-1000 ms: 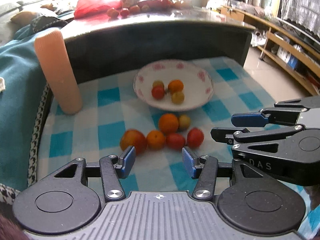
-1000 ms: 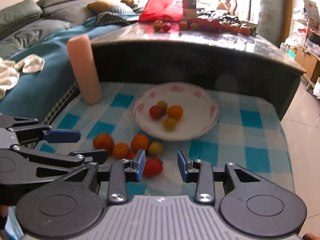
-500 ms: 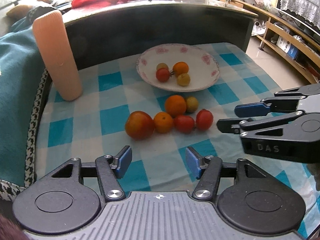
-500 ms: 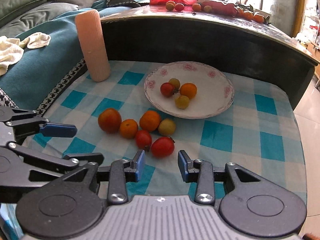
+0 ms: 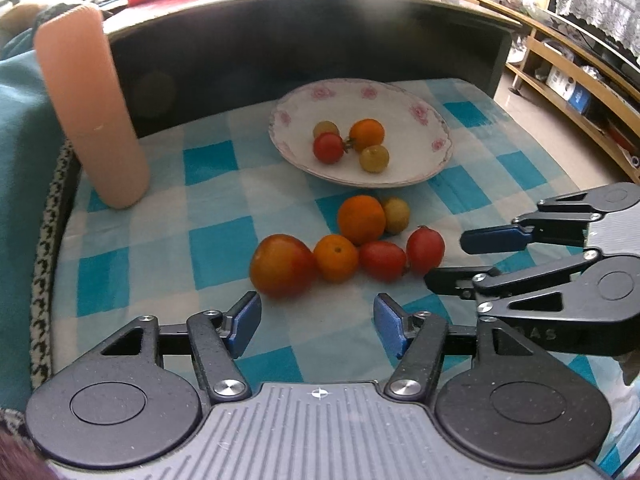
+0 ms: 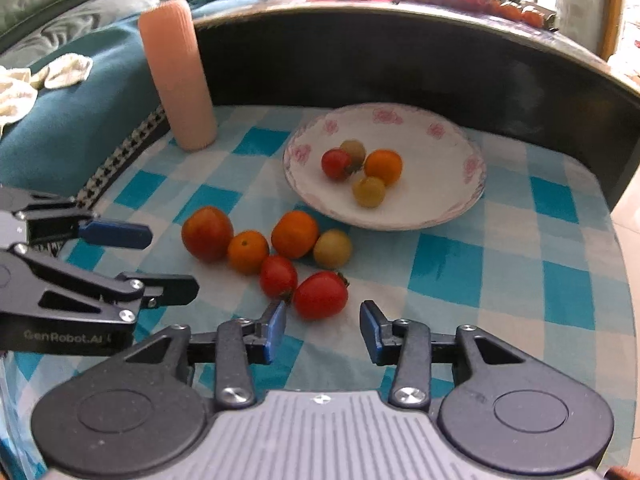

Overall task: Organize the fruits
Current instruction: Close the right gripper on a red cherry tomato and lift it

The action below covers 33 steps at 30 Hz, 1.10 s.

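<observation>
bare cloth (image 6: pixel 460 264) — right of plate (image 6: pixel 460 208)

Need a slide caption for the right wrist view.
Open right gripper nears a red tomato; six fruits on checked cloth, four in floral plate.

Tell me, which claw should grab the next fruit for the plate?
Probably the right claw: it is open, with the red tomato just ahead of its fingertips. The left claw, also open, faces the big tomato.
</observation>
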Tool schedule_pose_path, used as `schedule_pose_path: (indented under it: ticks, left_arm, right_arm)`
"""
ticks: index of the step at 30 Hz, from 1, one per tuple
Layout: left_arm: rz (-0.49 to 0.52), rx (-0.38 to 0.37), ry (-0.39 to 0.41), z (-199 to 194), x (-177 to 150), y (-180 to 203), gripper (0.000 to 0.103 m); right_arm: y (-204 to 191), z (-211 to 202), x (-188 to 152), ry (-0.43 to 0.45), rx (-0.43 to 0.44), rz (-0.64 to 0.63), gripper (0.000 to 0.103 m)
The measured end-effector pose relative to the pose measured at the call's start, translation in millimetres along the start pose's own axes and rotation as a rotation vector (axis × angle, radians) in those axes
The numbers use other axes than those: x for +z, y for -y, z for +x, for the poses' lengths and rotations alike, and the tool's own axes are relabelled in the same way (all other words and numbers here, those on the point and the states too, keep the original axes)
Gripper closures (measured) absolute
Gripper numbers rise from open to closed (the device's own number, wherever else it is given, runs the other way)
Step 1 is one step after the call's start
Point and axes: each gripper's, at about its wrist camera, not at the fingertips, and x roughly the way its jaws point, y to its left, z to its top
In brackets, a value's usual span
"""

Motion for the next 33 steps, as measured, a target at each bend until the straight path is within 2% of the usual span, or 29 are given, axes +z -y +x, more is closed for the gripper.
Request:
schedule_pose_path:
  ticks: [7,12,22,24,26,30,33]
  left_arm:
    - [0.011,-0.037,-0.015,12,1,-2,0.032]
    - [0.006,-0.056,0.006,13,5,-6,0.027]
    - [0.0,-0.048,0.038,20,14,-18,0.022]
    - [-0.003,-0.05,0.035,20,15,-22,0.022]
    - [0.006,-0.044,0.032,19,15,-23,0.022]
    - [0.052,-0.024,0.021,19,14,-25,0.022]
    - [0.04,-0.023,0.008,22,13,-29,0.022]
  right_arm:
    - [3,15,1,0.004,0.007,-0.022,0.047]
    - [6,20,0,0.017,0.042,-0.029,0.047]
    - [0,28,-1,0.032,0.051,-0.068,0.047]
    - [-1,28,-1,0.035,0.045,-0.071,0.047]
    - [-3,28,-2,0.038,0.029,-0.081,0.053]
    - [0,26,-2,0.034,0.031,-0.064,0.053]
    - [3,25,-3,0.026,0.033,-0.044,0.053]
